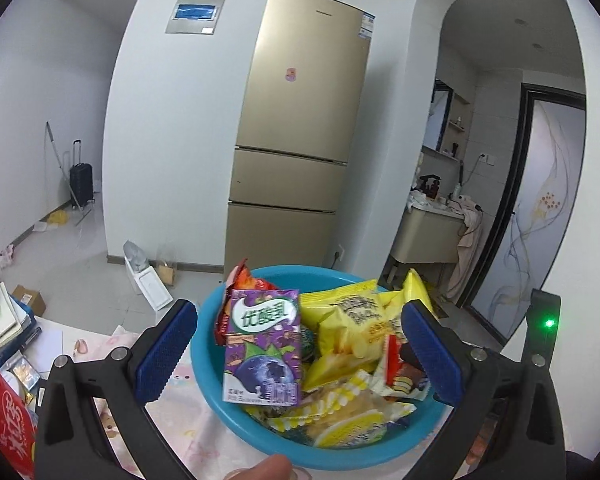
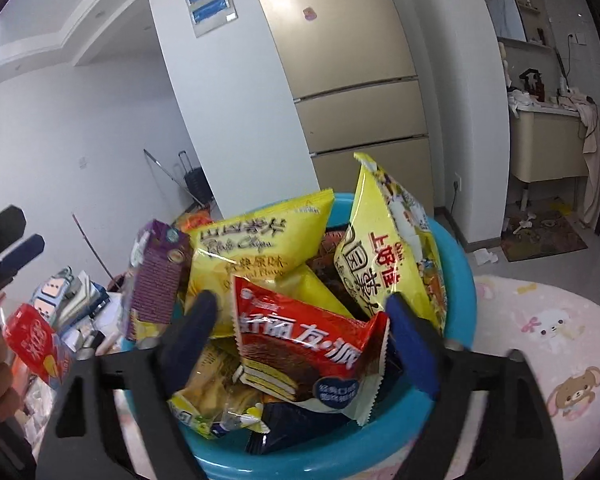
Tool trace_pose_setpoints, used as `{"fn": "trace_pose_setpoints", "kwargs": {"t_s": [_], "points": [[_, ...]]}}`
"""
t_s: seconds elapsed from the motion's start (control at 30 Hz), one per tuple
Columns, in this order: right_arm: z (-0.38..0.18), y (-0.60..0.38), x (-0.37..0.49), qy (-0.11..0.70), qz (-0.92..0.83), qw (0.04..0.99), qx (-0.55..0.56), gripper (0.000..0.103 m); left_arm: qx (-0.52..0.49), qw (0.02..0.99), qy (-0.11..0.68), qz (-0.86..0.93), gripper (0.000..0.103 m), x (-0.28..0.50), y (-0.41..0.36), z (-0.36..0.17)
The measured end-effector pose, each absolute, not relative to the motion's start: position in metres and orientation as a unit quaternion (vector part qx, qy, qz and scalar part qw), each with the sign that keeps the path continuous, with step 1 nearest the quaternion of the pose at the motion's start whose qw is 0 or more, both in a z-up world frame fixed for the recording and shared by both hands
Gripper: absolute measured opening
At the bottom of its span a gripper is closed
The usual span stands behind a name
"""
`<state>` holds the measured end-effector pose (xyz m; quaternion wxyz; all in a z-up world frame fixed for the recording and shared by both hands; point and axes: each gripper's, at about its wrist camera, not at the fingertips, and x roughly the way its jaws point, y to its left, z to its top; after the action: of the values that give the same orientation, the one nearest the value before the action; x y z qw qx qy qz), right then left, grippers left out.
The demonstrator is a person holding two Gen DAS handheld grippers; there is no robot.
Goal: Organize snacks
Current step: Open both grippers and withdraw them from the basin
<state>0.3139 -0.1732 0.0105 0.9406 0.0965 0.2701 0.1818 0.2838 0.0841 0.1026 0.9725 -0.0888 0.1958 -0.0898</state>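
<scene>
A blue plastic basin (image 1: pixel 208 368) (image 2: pixel 458 280) full of snacks stands on a pink cartoon-print cloth. In the left wrist view a purple drink carton (image 1: pixel 263 346) stands upright among yellow chip bags (image 1: pixel 352 320). My left gripper (image 1: pixel 296 352) is open, its fingers on either side of the basin's contents. In the right wrist view my right gripper (image 2: pixel 304 332) is open around a red chocolate pie packet (image 2: pixel 308 344) without clamping it. Yellow chip bags (image 2: pixel 256 252) (image 2: pixel 392 264) and the purple carton (image 2: pixel 156 276) rise behind.
A red snack box (image 1: pixel 4 420) (image 2: pixel 36 340) lies left of the basin beside stacked books and boxes (image 1: pixel 8 320). A gold fridge (image 1: pixel 300 120) stands behind. The pink cloth (image 2: pixel 560 340) stretches right. The left gripper's finger (image 2: pixel 16 256) shows at far left.
</scene>
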Motion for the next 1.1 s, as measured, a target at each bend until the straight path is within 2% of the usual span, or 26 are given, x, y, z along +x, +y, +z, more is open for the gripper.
{"fn": "trace_pose_setpoints", "kwargs": {"t_s": [0.13,0.6,0.8,1.1], "points": [[0.033,-0.181,0.295,0.237,0.182,0.950,0.095,0.103,-0.072,0.974,0.187,-0.110,0.103,0.272,0.069,0.117],[0.124,-0.202,0.177,0.111,0.223,0.966,0.067,0.103,0.032,0.995,0.092,-0.012,0.103,0.148,0.020,0.187],[0.141,-0.202,0.122,0.074,0.244,0.966,0.035,0.103,0.030,0.996,0.088,-0.016,0.103,0.108,0.019,0.184],[0.122,-0.211,0.077,0.058,0.255,0.965,0.013,0.103,0.001,0.993,0.111,-0.047,0.103,0.070,0.016,0.149]]}}
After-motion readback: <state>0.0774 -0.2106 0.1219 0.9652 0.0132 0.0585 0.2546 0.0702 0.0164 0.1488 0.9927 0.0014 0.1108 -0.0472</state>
